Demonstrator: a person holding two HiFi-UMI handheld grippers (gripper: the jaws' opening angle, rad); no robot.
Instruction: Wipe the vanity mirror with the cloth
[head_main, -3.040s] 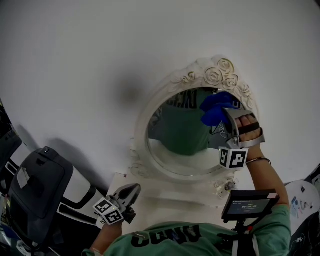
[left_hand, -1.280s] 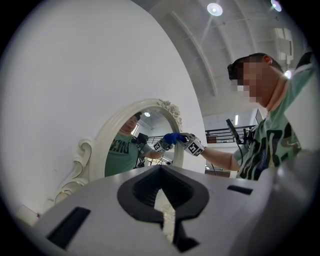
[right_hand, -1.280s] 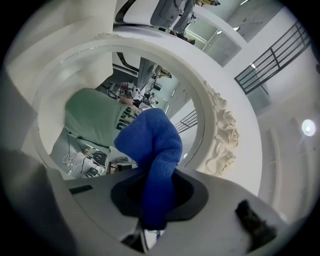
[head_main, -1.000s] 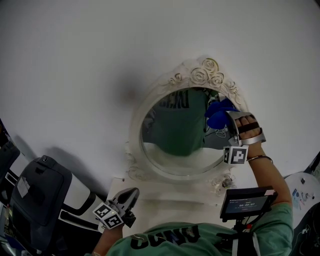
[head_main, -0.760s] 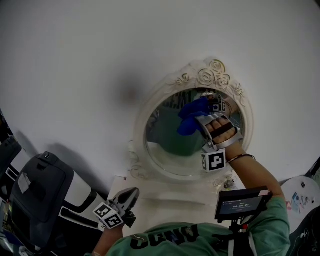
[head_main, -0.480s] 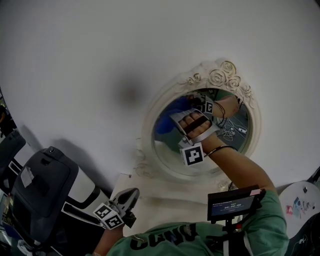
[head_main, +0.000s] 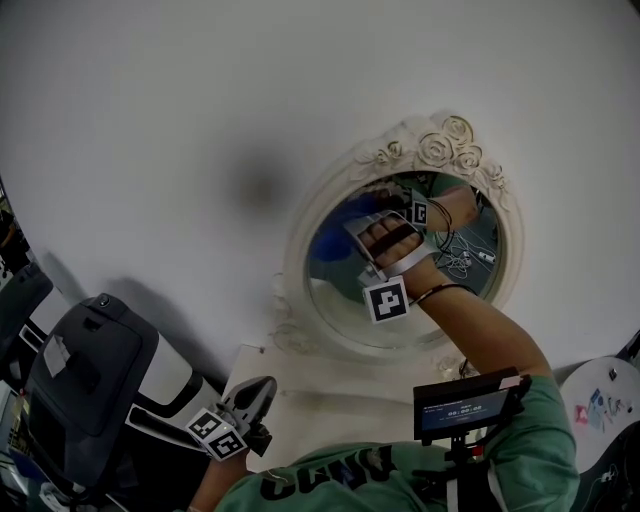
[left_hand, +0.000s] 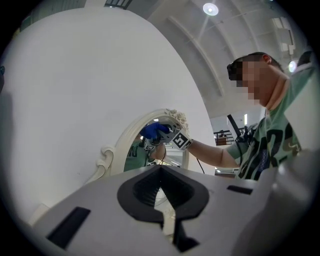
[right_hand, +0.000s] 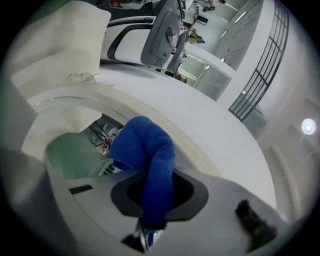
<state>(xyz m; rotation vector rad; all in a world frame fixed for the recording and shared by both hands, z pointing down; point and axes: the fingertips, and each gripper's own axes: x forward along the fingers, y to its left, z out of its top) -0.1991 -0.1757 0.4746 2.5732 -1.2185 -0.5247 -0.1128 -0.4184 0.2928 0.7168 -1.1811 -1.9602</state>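
Wiping looks under way: the right gripper (head_main: 358, 228), clamped on the cloth (right_hand: 150, 165), holds it to the mirror (head_main: 345, 305) near 9 o'clock and should next sweep toward 3 o'clock; the left gripper (head_main: 258, 392), jaws together and empty, hangs below.

The vanity mirror (head_main: 300, 262) is an oval glass in a white carved frame, with roses along its crest and scrolls down its sides. It stands upright on a white surface (head_main: 330, 385) against a white wall (head_main: 200, 100). The cloth (right_hand: 150, 165) is bright blue and thick-knit, bunched into a roll. Its lower end is pinched in the right gripper (head_main: 358, 226), and its folded free end sits at the left part of the glass.
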